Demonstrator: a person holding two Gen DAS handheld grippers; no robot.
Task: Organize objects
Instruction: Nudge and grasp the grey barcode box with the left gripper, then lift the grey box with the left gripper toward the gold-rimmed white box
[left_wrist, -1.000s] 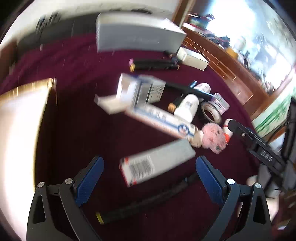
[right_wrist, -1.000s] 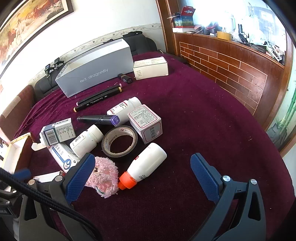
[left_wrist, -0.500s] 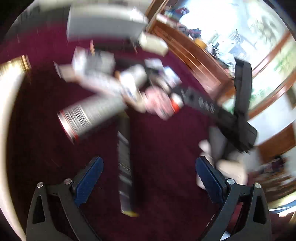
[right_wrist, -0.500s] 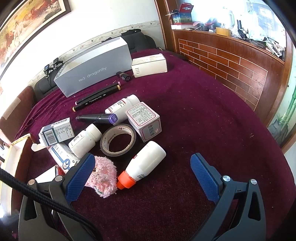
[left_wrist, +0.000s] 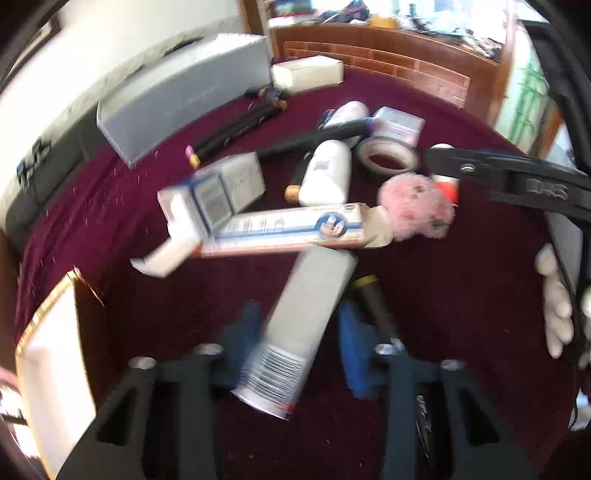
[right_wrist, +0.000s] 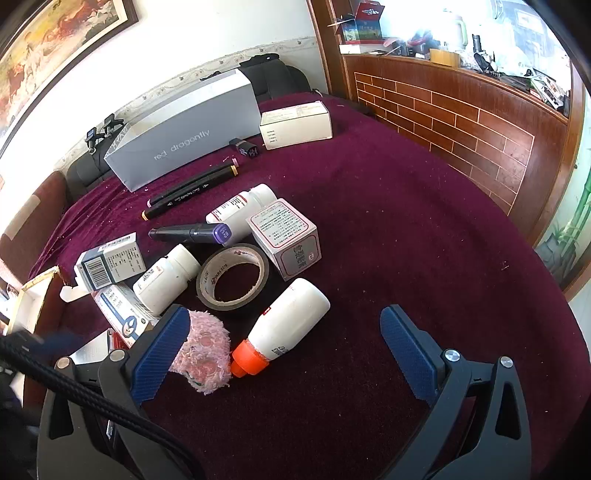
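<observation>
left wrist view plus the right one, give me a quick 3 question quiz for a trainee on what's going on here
1. True or false: the left gripper has its blue pads around the long silver box.
2. What lies right beside the orange cap of the white bottle: A) the pink fluffy toy, B) the grey shoebox, C) the purple-capped marker?
3. Fill in: the right gripper hovers with its jaws ____ and nothing between them.

Key: 1 true, its jaws have just been closing on the box; 2 A; 3 open.
</observation>
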